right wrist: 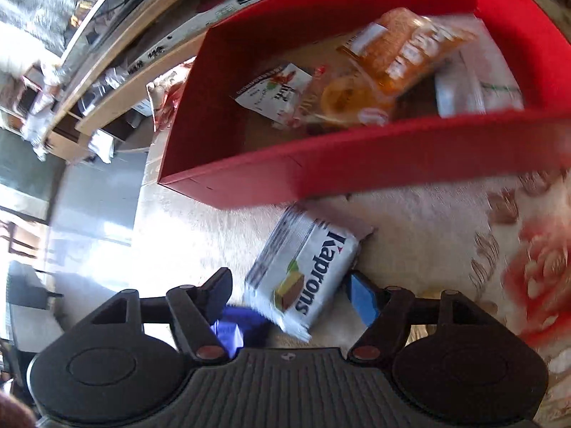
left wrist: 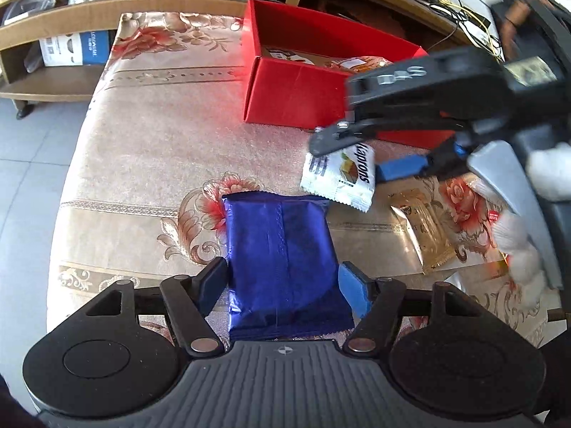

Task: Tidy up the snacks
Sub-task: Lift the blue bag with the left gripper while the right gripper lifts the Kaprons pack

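1. Left wrist view, count: one blue packet [left wrist: 285, 267], one white wafer packet [left wrist: 340, 178], one clear gold packet [left wrist: 424, 235], one red box [left wrist: 307, 82], all on or over a floral-cloth surface [left wrist: 142, 164].
2. Left gripper [left wrist: 285, 289]: jaws about halfway apart, one on each side of the blue packet's near half. The packet lies flat on the cloth; the right blue pad [left wrist: 351, 292] looks to be at its edge, and I cannot tell whether either side presses.
3. Right gripper [left wrist: 360, 157] comes in from the right, held by a white-gloved hand [left wrist: 528, 249]. The white wafer packet sits tilted between its jaws, just in front of the red box.
4. Red box, open top: at least two packets show over the wall, one orange [left wrist: 360, 64]. A wooden shelf unit [left wrist: 71, 10] stands beyond.
5. Right wrist view, count: one white wafer packet [right wrist: 307, 278], a corner of the blue packet [right wrist: 235, 328], one red box [right wrist: 357, 164].
6. Right gripper [right wrist: 289, 296]: jaws partly open; the wafer packet leans near the right pad [right wrist: 362, 297] with a clear gap at the left finger. Grip not evident.
7. Red box contents: one orange packet [right wrist: 410, 53], one white printed packet [right wrist: 278, 92], one yellow-and-clear packet [right wrist: 342, 100], one pale packet [right wrist: 474, 92]. Blurred; four counted.
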### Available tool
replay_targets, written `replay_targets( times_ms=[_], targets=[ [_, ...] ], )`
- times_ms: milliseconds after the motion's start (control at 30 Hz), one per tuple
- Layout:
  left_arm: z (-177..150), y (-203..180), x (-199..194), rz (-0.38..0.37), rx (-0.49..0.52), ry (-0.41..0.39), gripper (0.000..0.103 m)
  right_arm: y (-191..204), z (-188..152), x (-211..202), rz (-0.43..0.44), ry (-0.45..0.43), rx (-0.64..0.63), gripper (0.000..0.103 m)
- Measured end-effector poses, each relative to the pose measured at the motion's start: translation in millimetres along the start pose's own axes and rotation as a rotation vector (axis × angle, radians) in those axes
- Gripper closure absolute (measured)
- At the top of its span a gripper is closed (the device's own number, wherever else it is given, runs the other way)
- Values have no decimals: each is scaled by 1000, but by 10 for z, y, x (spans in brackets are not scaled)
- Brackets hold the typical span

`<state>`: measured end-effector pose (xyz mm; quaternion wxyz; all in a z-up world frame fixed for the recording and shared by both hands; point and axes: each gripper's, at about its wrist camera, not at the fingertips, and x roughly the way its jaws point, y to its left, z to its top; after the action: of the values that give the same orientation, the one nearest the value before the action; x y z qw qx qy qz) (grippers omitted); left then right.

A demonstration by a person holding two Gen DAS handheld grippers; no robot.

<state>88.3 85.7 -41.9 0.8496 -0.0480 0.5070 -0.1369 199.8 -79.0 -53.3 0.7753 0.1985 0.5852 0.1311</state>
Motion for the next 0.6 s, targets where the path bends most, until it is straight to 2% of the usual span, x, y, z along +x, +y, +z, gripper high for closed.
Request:
replay_targets(
  times_ms=[67,100,267,367,600],
  targets=[
    [-14,-26,9,6,14,-1,25,130,-5,58,-81,-18,-63,31],
    [-20,-37,13,9,22,-1,24,209,-2,99,-114,-20,-98,27],
    [-39,-56,34,1,30,-3,17,464,-152,234,-227,-5,-276,16],
    [-57,-62,45,1,36,1,12,457,-182,285,-202,-12,-273,0],
    [-69,-94,65,-9,42,7,5,533,-282,339,-243,-12,-353,0]
  ],
)
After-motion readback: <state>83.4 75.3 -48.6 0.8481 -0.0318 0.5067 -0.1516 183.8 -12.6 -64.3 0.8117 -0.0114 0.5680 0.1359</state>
